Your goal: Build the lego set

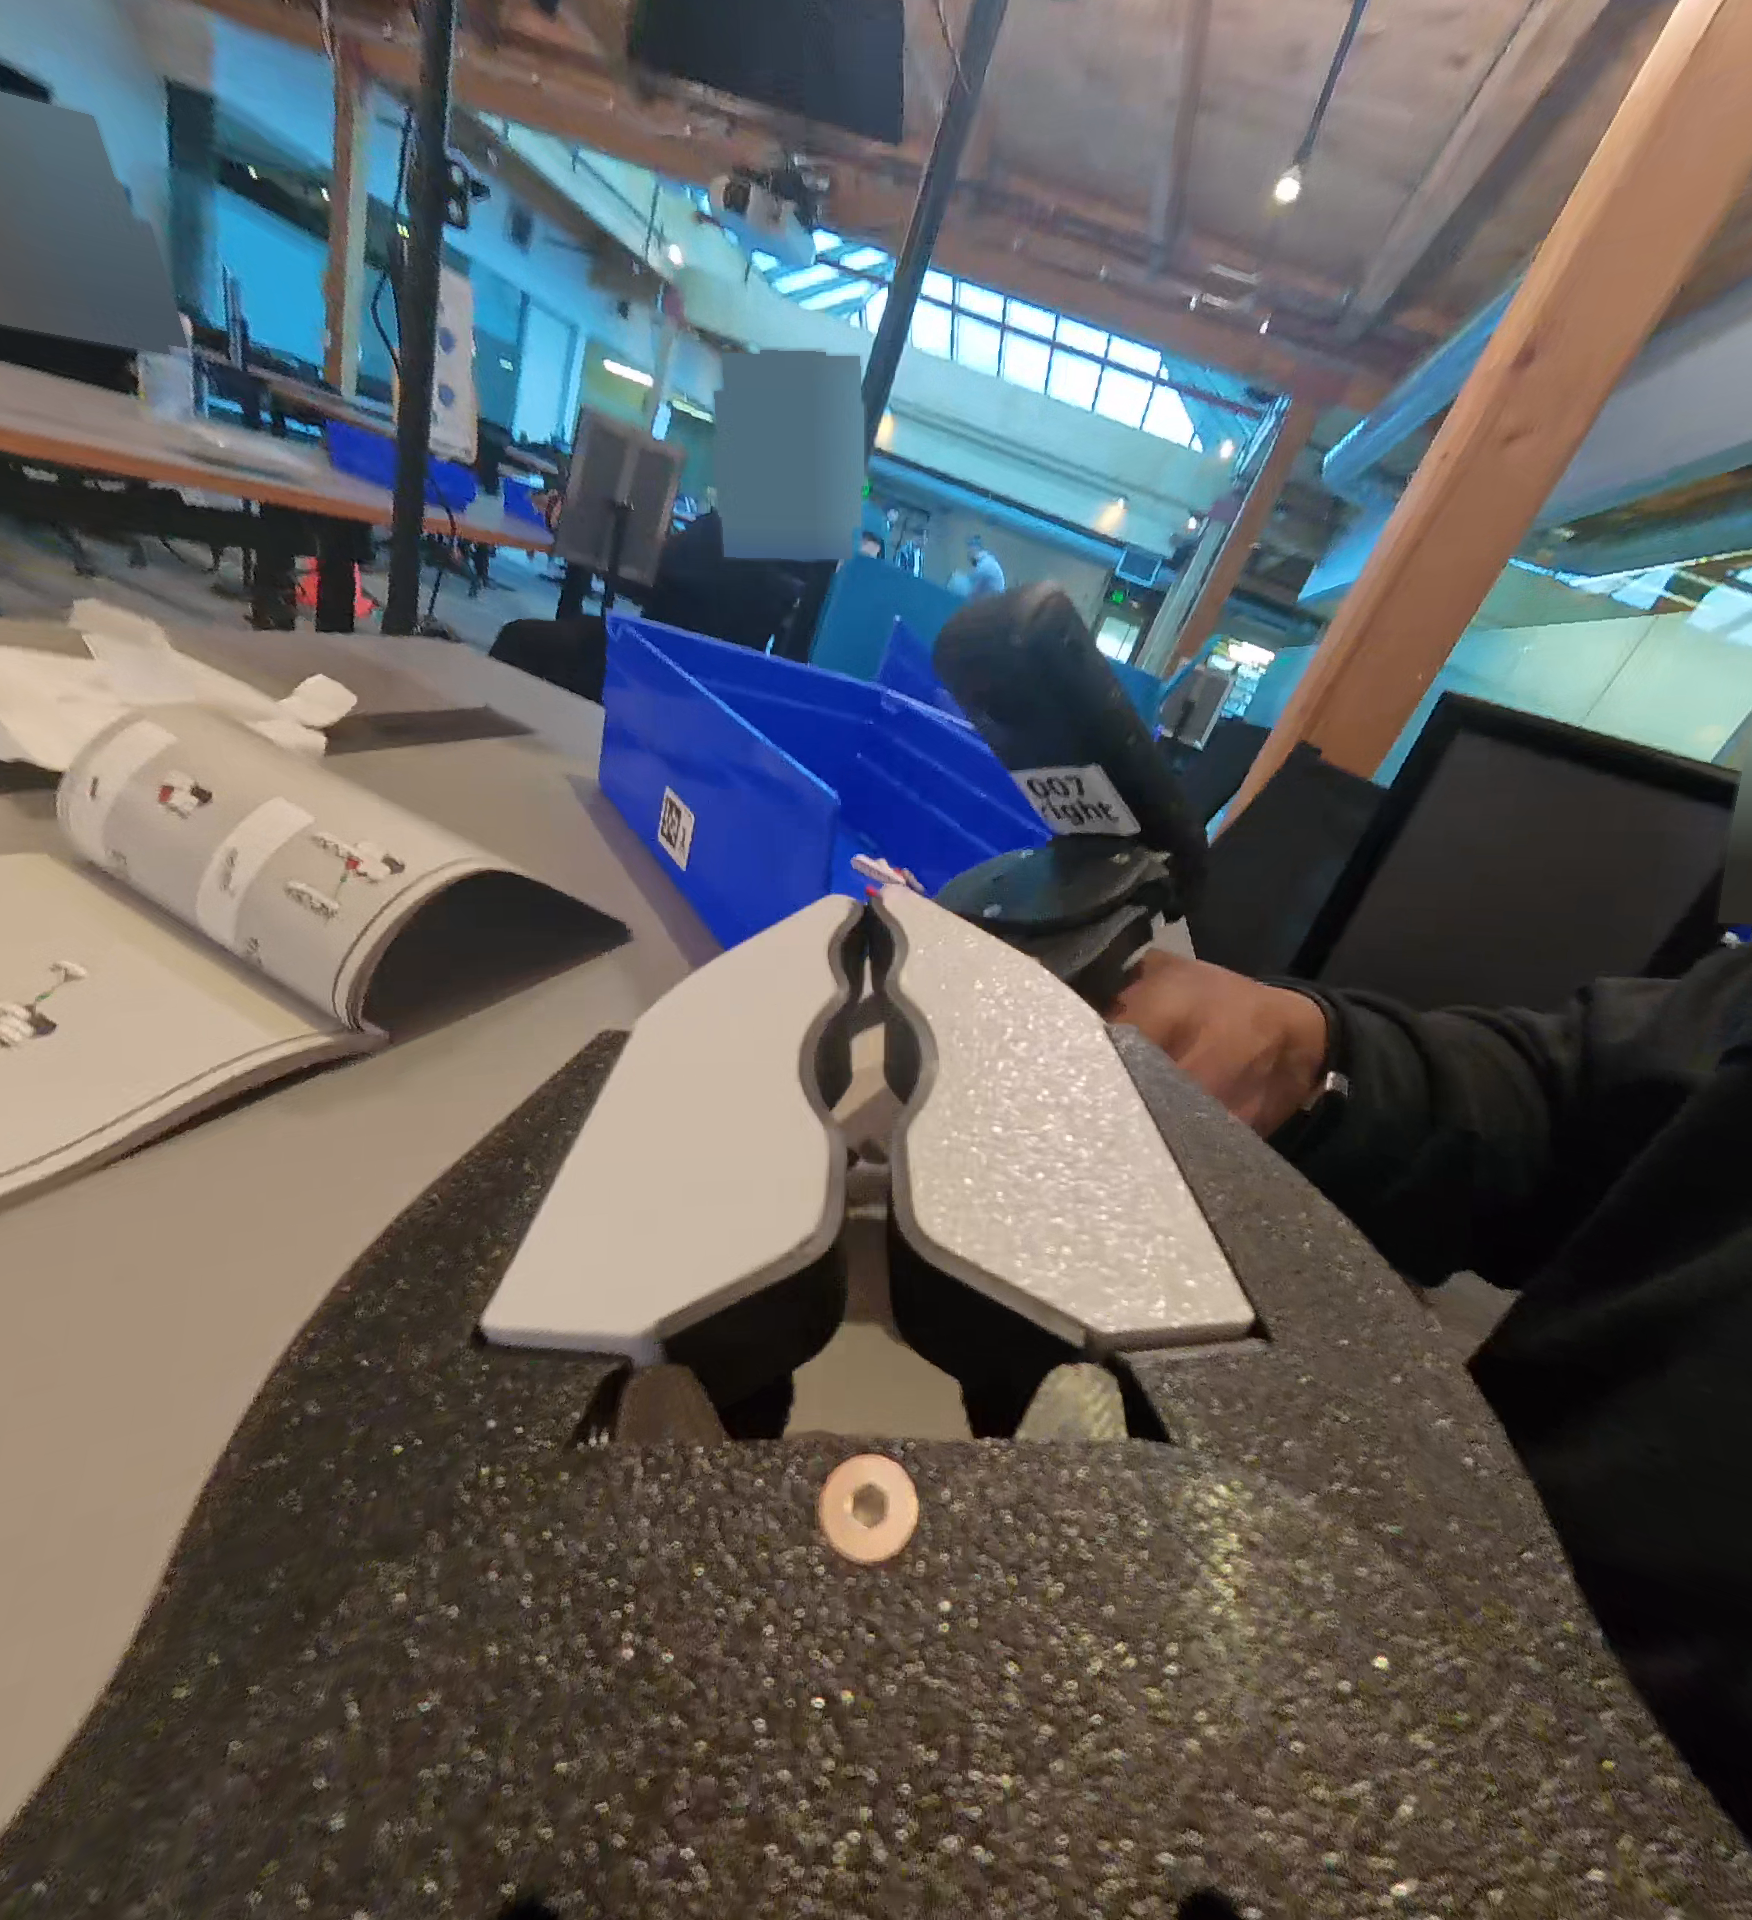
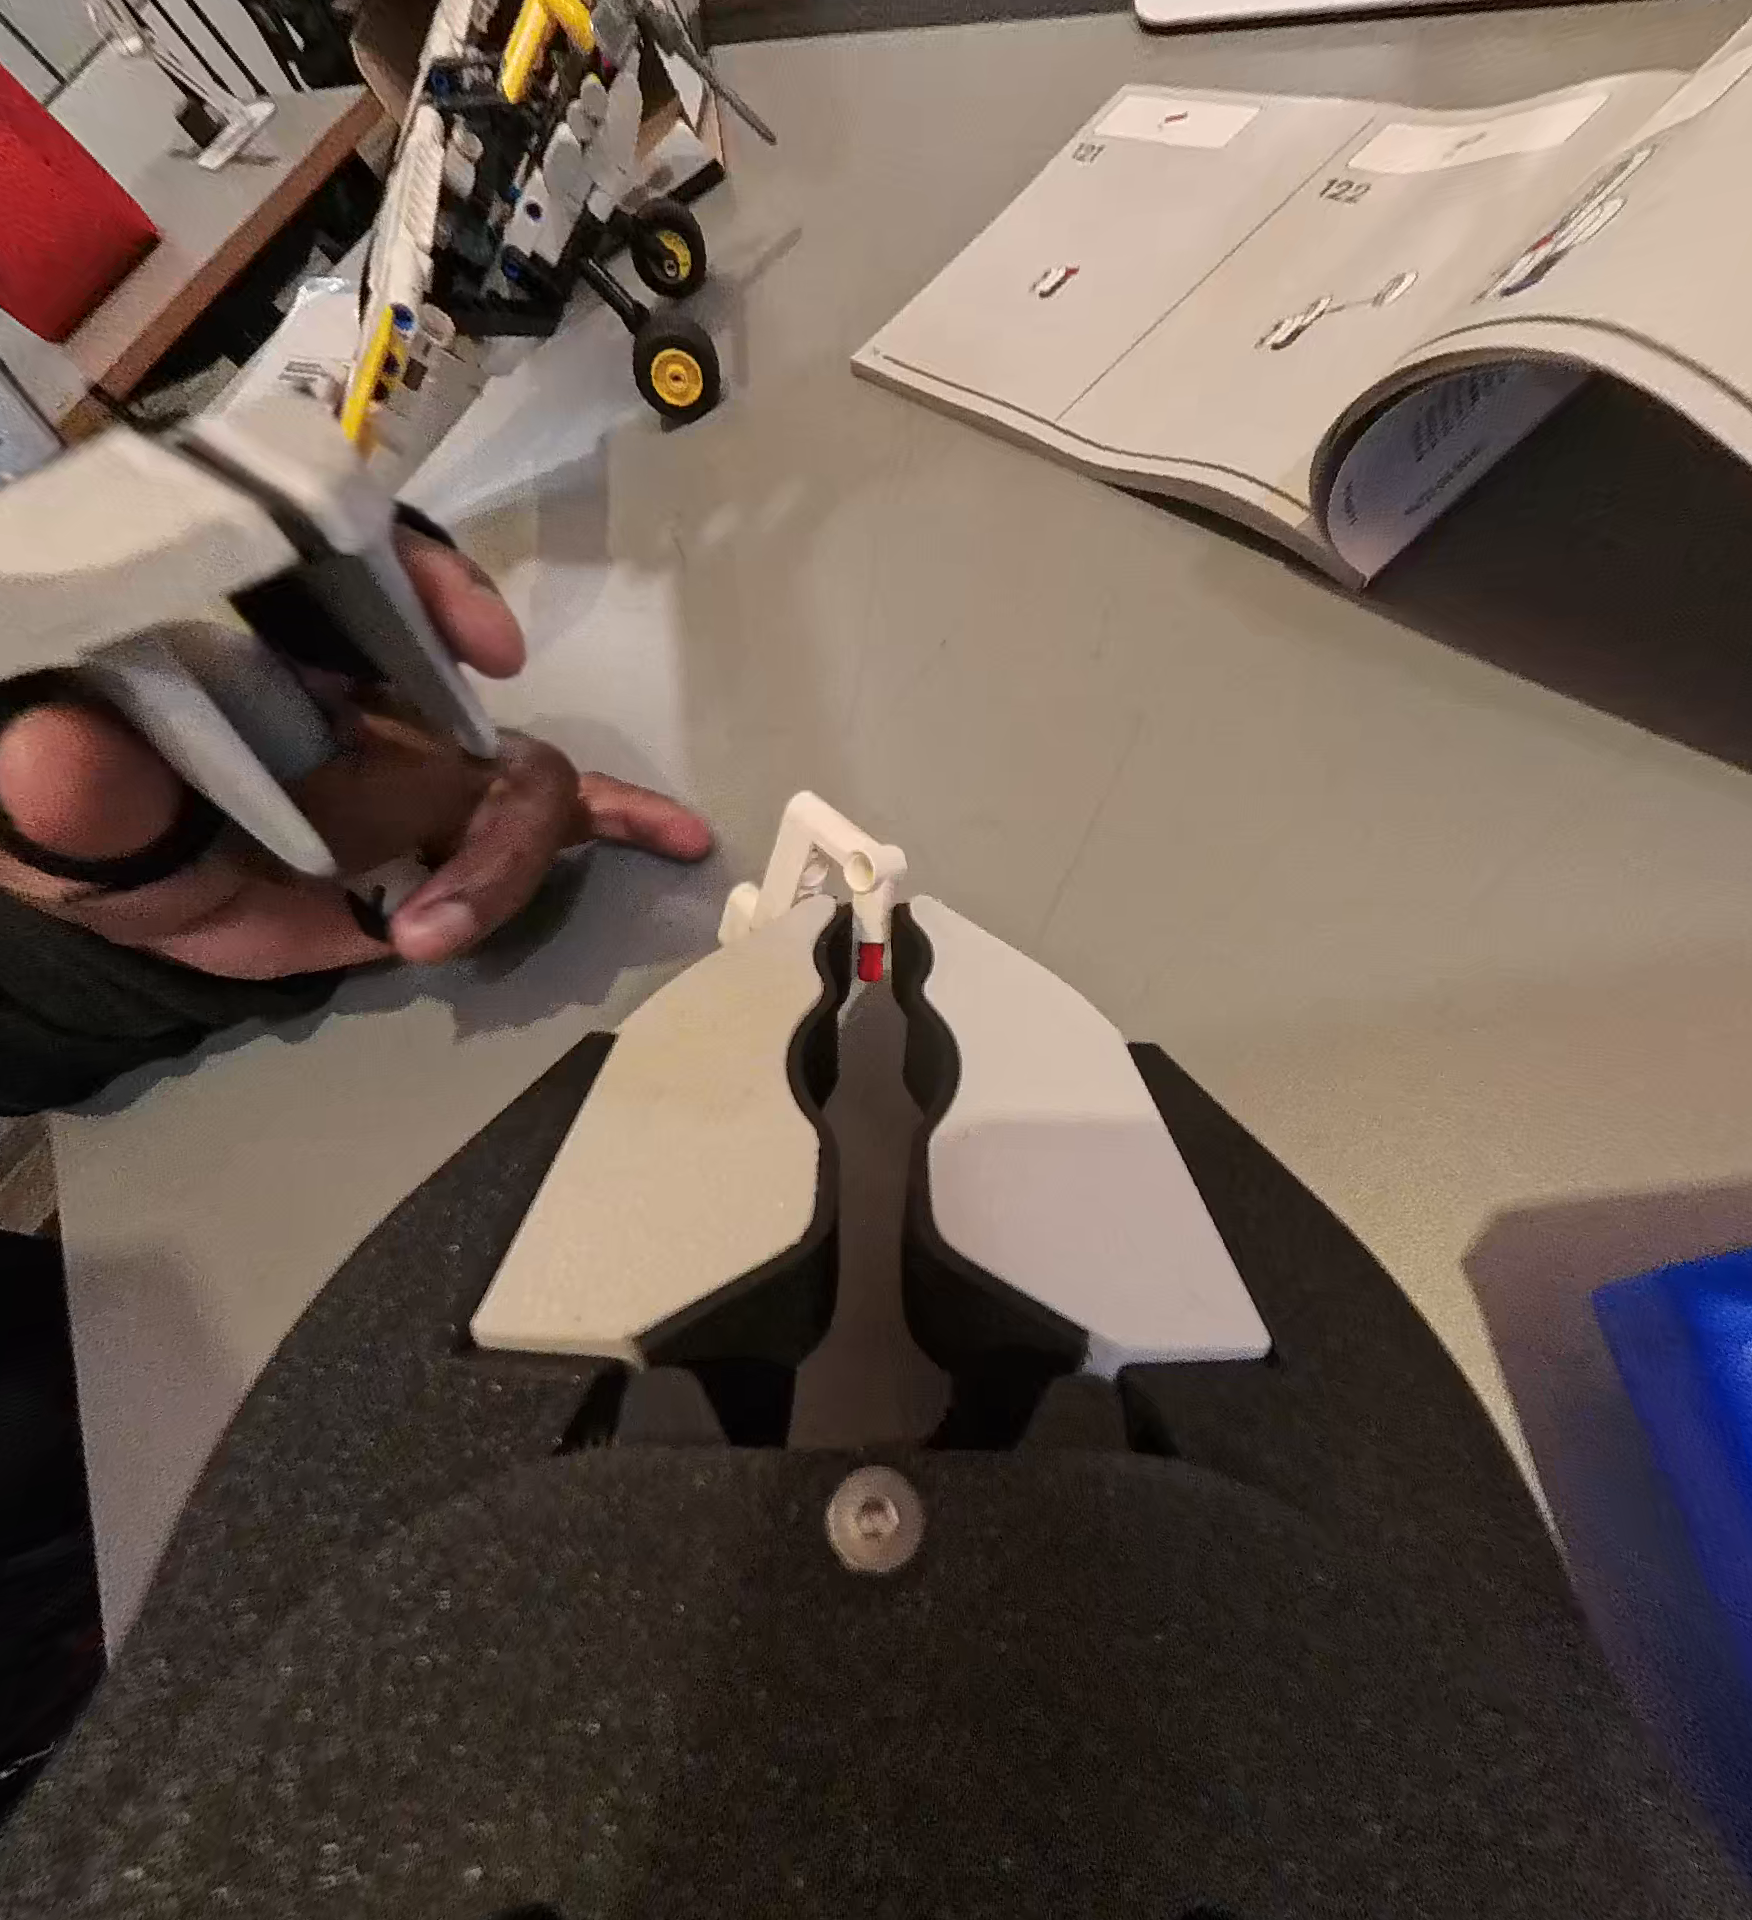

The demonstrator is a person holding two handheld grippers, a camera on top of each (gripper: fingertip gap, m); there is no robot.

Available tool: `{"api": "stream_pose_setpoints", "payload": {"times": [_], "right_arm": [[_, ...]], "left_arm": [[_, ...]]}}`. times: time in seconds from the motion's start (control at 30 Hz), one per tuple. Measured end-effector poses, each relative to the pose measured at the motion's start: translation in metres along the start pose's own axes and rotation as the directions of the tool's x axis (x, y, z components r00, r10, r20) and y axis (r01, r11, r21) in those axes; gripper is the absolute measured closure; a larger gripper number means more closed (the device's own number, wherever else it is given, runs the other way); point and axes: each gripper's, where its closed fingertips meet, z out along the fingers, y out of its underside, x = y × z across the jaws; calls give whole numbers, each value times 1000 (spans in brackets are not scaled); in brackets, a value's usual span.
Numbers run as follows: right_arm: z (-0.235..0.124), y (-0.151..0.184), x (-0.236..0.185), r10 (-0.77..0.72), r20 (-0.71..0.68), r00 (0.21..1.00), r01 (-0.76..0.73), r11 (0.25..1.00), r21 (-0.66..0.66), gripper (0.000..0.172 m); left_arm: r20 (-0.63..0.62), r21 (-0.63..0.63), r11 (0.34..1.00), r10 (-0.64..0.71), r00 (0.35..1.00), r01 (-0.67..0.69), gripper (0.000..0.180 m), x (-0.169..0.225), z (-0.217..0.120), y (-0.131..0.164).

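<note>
- Low over the grey table (image 2: 1163,727), the right claw (image 2: 870,925) pinches a white toy piece (image 2: 836,852) at its tips.
- Beside it, the left claw (image 1: 867,920) points level, fingertips together on nothing visible.

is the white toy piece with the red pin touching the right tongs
Touching. The right wrist view shows the white toy piece with its stem pinched between the right tongs, both fingertips closed against it, no gap visible.

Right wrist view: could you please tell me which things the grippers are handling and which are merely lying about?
Handled:
- right gripper, closed on the white angled piece with a red pin
- left gripper, shut
- hand pinching a small black part

Lying about:
- open booklet
- model plane
- blue bin
</note>
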Motion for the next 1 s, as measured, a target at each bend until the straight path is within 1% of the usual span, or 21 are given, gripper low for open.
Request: {"api": "stream_pose_setpoints", "payload": {"times": [0.07, 0.1, 0.13, 0.17, 0.23, 0.3, 0.4, 0.57, 0.6, 0.7, 0.73, 0.8, 0.83, 0.87, 0.93, 1.0], "right_arm": [[1, 2, 0, 1, -2, 1000, -1, 1000, -15, 165], [1, 3, 0, 4, 0, 1000, -4, 1000, -21, 164], [2, 4, 0, 12, 4, 1000, -12, 1000, -29, 160], [2, 5, 1, 20, 7, 1000, -19, 999, -38, 156], [1, 7, 1, 26, 10, 1000, -25, 999, -42, 151], [-1, 7, 2, 20, 5, 1000, -20, 999, -39, 145], [-4, 4, 2, -15, -3, 1000, 15, 1000, -12, 141], [-11, 2, 14, -135, -124, 983, 136, 991, 3, 134], [-13, 2, 17, -158, -147, 976, 160, 987, -1, 134], [-17, 8, 23, -208, -181, 961, 203, 978, -43, 132], [-18, 12, 23, -220, -173, 960, 212, 975, -65, 132], [-17, 21, 17, -251, -122, 960, 238, 965, -110, 131], [-17, 25, 14, -269, -101, 958, 255, 958, -131, 131], [-16, 28, 12, -286, -92, 954, 270, 951, -150, 128], [-13, 35, 9, -304, -92, 948, 283, 940, -193, 126], [-10, 43, -2, -314, -50, 948, 296, 929, -224, 130]], "left_arm": [[27, 20, 999, 30, 999, -30, 180, -3, 3, -5], [91, -8, 999, 48, 995, -47, 180, -13, 4, -4], [188, -75, 995, 73, 979, -60, 179, -27, 4, 2], [253, -145, 987, 111, 961, -76, 175, -39, 2, 8], [280, -218, 971, 158, 947, -98, 170, -49, 2, 15], [297, -263, 961, 169, 940, -90, 164, -55, 5, 18], [290, -315, 946, 168, 942, -72, 158, -60, 16, 24], [304, -357, 931, 199, 931, -82, 154, -77, 29, 41], [311, -369, 928, 178, 933, -54, 154, -81, 29, 45], [280, -382, 924, 124, 952, -8, 154, -81, 30, 48], [249, -408, 913, 102, 963, 8, 154, -78, 30, 53], [161, -509, 860, 60, 985, 31, 153, -68, 30, 69], [138, -552, 833, 39, 990, 44, 153, -66, 29, 76], [132, -567, 821, 23, 991, 57, 152, -65, 30, 78], [156, -543, 837, 18, 988, 71, 151, -70, 31, 75], [181, -501, 863, 25, 983, 70, 152, -73, 31, 69]]}}
